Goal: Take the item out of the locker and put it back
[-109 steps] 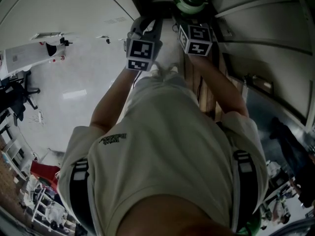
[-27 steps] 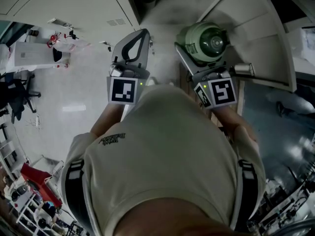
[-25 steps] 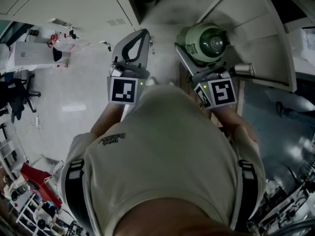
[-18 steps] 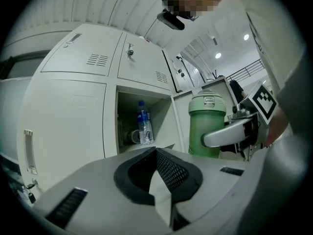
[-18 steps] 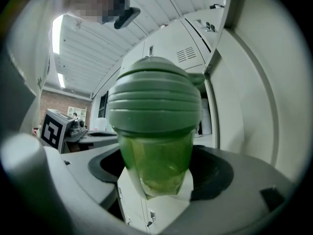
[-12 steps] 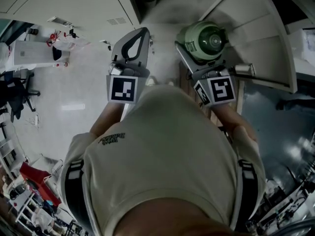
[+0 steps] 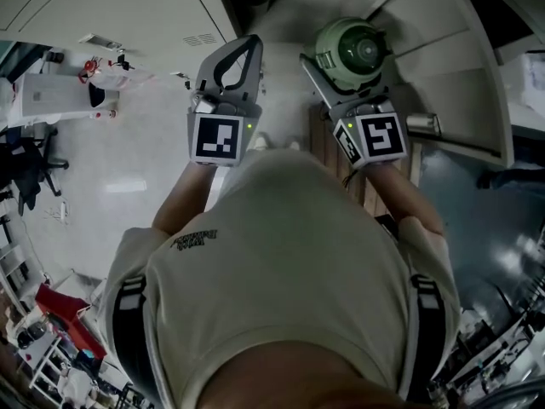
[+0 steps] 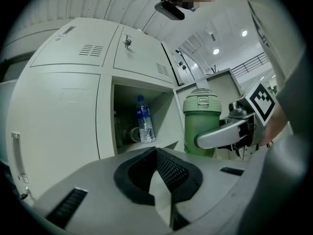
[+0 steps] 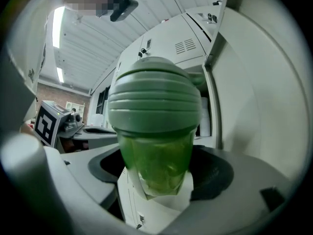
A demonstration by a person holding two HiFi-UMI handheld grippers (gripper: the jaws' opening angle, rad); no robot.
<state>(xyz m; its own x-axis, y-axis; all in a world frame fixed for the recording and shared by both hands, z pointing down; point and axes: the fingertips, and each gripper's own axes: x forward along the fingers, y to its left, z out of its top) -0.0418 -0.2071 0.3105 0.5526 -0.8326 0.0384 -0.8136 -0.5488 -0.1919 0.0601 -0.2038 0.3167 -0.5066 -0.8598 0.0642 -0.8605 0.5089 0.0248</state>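
A green insulated bottle with a ribbed lid is held upright in front of the open locker compartment. My right gripper is shut on its body, and in the right gripper view the bottle fills the space between the jaws. In the left gripper view the same bottle stands beside the opening, with one right finger across it. To the bottle's left my left gripper is shut, its tips touching and holding nothing.
Inside the compartment stand a clear water bottle and a small round object behind it. The open locker door hangs to the right of the bottle. Closed locker doors are to the left and above.
The right gripper has carried the green bottle forward, toward the locker opening. The left gripper has barely shifted and stays shut.
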